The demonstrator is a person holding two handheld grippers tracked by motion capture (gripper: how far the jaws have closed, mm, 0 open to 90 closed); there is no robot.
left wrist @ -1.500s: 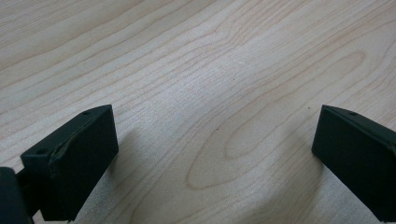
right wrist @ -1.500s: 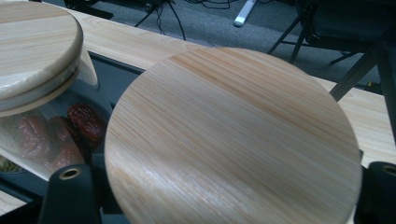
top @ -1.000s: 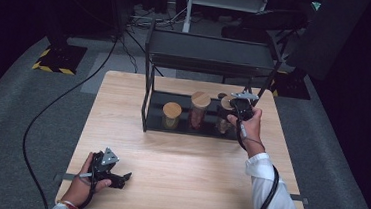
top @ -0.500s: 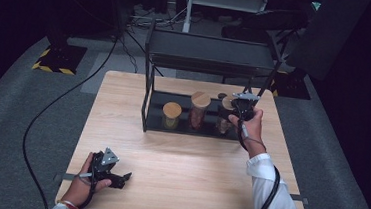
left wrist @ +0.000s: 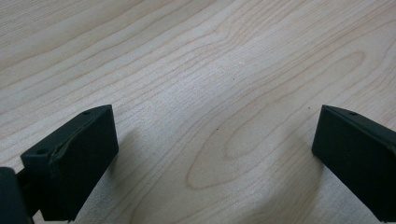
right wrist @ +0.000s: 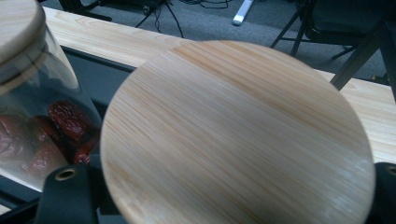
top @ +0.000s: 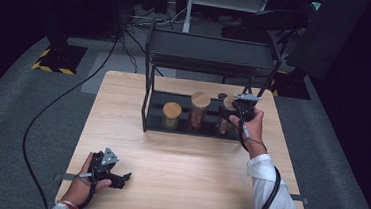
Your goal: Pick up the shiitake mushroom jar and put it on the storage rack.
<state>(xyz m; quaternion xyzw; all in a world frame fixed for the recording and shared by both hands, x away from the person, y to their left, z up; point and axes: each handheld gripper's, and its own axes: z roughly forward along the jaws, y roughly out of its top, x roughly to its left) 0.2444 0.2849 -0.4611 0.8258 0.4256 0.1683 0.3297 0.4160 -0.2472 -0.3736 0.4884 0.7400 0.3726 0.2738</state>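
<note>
On the rack, right gripper (top: pixel 234 108) loosening around jar lid (right wrist: pixel 238 135).

A: Left side status?

B: Left hand (top: pixel 81 184) at the near left, forearm coming in from the bottom edge. It holds the black two-jaw left gripper (top: pixel 123 177) low and roughly level, grey three-cornered plate on top, jaws pointing right. In the left gripper view its jaws stand wide apart, nothing between them.

A: Right?

B: Right arm in a white sleeve (top: pixel 271 196) reaches forward, wrist extended. Right hand (top: pixel 250 125) wraps the black right gripper (top: pixel 234 112) (plate on top, tips hidden). Its jaws have just been opening slightly, still flanking something round.
</note>
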